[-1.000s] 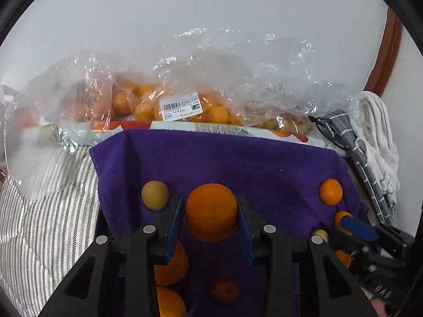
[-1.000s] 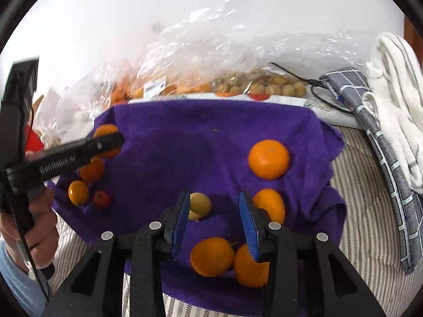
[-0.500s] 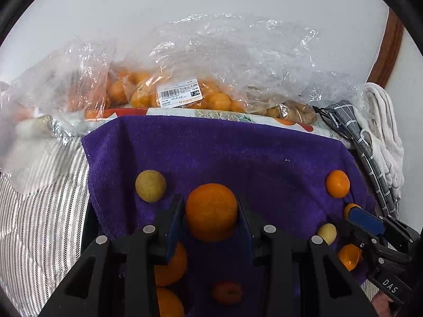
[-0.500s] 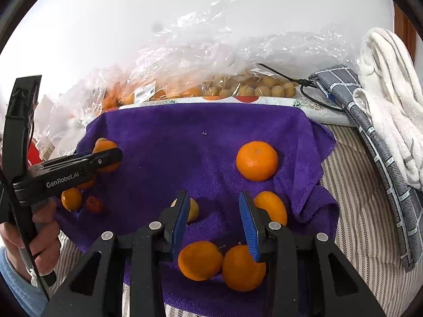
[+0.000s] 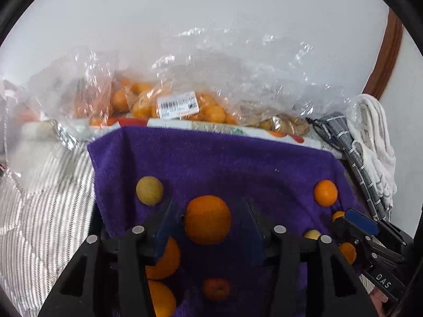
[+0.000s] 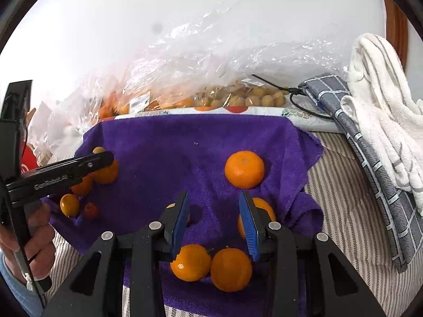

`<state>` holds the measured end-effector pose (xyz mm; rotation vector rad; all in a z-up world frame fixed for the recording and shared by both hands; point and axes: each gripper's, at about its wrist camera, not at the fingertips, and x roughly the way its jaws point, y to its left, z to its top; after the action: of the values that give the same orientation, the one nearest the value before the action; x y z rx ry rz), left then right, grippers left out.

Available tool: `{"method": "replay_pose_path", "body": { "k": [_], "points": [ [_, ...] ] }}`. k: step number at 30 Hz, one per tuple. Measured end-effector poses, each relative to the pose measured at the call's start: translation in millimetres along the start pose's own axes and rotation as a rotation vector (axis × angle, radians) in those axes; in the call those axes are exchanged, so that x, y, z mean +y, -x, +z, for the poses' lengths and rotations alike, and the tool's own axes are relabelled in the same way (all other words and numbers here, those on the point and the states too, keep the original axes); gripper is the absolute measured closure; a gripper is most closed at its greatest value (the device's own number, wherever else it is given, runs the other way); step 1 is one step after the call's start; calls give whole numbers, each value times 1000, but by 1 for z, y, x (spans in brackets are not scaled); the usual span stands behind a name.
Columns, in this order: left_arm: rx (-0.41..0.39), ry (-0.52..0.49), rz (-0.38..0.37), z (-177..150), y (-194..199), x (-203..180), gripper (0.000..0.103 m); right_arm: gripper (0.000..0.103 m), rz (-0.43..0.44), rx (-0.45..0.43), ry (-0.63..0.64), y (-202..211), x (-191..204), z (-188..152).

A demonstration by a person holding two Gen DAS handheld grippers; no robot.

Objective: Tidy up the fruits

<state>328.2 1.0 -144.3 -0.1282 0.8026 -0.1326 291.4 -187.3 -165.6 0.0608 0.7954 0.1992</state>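
Observation:
A purple towel [image 5: 224, 158] lies on a striped bedcover and bears loose fruit. My left gripper [image 5: 208, 219] stands open around an orange mandarin [image 5: 207, 219], with small gaps at both pads. A yellow-green round fruit [image 5: 149, 190] lies to its left, two mandarins [image 5: 164, 259] and a small red fruit [image 5: 216, 288] lie under it. My right gripper [image 6: 215, 224] is open and empty above the towel [image 6: 185, 142]. A mandarin [image 6: 244, 169] lies ahead of it, another [image 6: 264, 208] by its right finger, two more [image 6: 211, 264] below. The left gripper shows at the left in the right wrist view.
Clear plastic bags of oranges [image 5: 169, 105] and small tan fruit [image 6: 238, 97] lie behind the towel against the white wall. A grey checked cloth [image 6: 370, 158] and a white towel [image 6: 383, 92] lie at the right, with a black cable [image 6: 298, 97].
My left gripper's jaws have opened a little off the mandarin. My right gripper moved back and left; the yellowish fruit that lay between its fingers is now hidden behind its left finger.

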Motion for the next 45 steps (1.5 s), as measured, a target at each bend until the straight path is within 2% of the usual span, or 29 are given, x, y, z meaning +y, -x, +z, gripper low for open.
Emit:
{"method": "replay_pose_path", "body": {
  "k": [5, 7, 10, 14, 18, 21, 25, 28, 29, 31, 39, 45],
  "points": [
    [-36, -34, 11, 1, 32, -12, 46, 63, -40, -34, 21, 19, 5, 7],
    [-63, -12, 17, -6, 52, -12, 40, 56, -28, -70, 34, 34, 8, 10],
    [-54, -3, 21, -21, 77, -9, 40, 56, 2, -78, -4, 55, 8, 10],
    [-85, -18, 79, -41, 113, -6, 39, 53, 45, -64, -51, 81, 9, -2],
    [-107, -21, 110, -60, 147, -7, 34, 52, -3, -16, -43, 107, 15, -15],
    [-146, -26, 125, -74, 169, -12, 30, 52, -63, -29, -29, 133, 21, -31],
    [-172, -42, 104, -93, 203, -21, 27, 25, -84, -82, -20, 168, 26, -59],
    [-202, -46, 124, -105, 224, -25, 23, 17, -117, -110, -1, 189, 30, -75],
    [-214, -45, 133, -111, 233, -26, 19, 16, -139, -113, -7, 196, 30, -81],
    [-227, -42, 136, -118, 245, -27, 17, 15, -147, -113, -25, 206, 29, -88],
    [-264, -53, 161, -135, 268, -39, 14, 9, -130, -151, -38, 242, 27, -98],
    [-267, -56, 147, -139, 271, -43, 14, 8, -165, -181, -1, 258, 38, -98]
  ]
}}
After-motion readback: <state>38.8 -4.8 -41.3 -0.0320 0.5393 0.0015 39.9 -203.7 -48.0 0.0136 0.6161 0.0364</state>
